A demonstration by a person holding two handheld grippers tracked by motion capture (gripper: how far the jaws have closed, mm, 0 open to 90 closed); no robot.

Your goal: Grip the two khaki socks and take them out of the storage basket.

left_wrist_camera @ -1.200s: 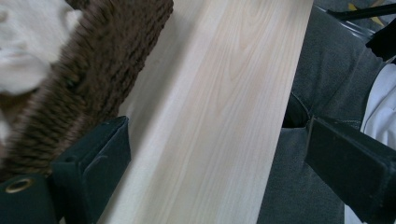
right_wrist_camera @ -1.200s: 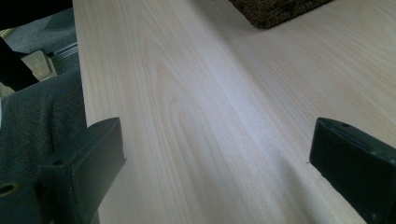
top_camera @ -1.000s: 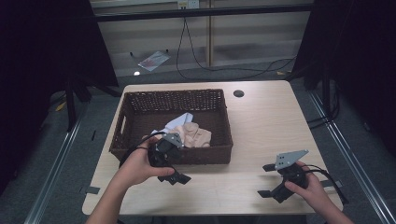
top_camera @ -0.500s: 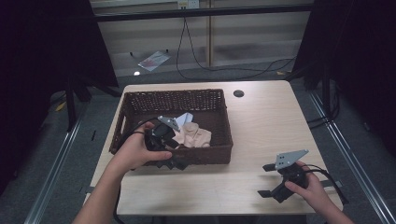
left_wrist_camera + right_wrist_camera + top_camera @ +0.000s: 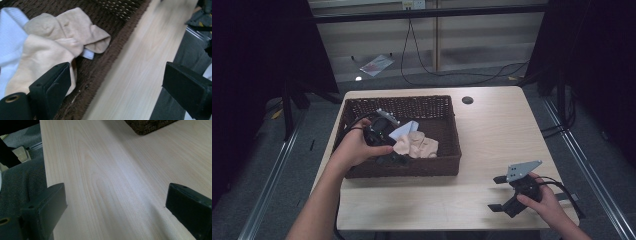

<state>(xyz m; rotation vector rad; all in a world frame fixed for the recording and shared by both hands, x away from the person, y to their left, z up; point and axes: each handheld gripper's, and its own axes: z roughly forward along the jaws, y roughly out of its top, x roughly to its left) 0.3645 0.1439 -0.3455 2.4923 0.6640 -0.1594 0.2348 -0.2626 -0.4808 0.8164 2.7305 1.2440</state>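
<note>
A brown wicker basket (image 5: 452, 127) stands on the left half of the wooden table (image 5: 497, 130). Inside lie beige socks (image 5: 417, 145) and a white cloth (image 5: 404, 130). A hand holds my left gripper (image 5: 391, 157) over the basket's front left part, jaws wide open. In the left gripper view the beige socks (image 5: 57, 37) and white cloth (image 5: 10, 42) lie just beyond the left jaw, and the left gripper (image 5: 117, 87) straddles the basket's rim (image 5: 112, 57). My right gripper (image 5: 497, 193) rests open at the table's front right, nothing between its jaws (image 5: 117, 210).
A small dark round hole (image 5: 467, 100) sits in the table behind the basket. The basket's corner (image 5: 147, 125) lies far ahead in the right gripper view. Bare wood (image 5: 492, 145) stretches right of the basket. Cables (image 5: 447, 70) and a paper sheet (image 5: 374, 64) lie on the floor beyond.
My left gripper has risen from the table's front edge and moved forward over the basket's front wall, above the socks. The right gripper has stayed put.
</note>
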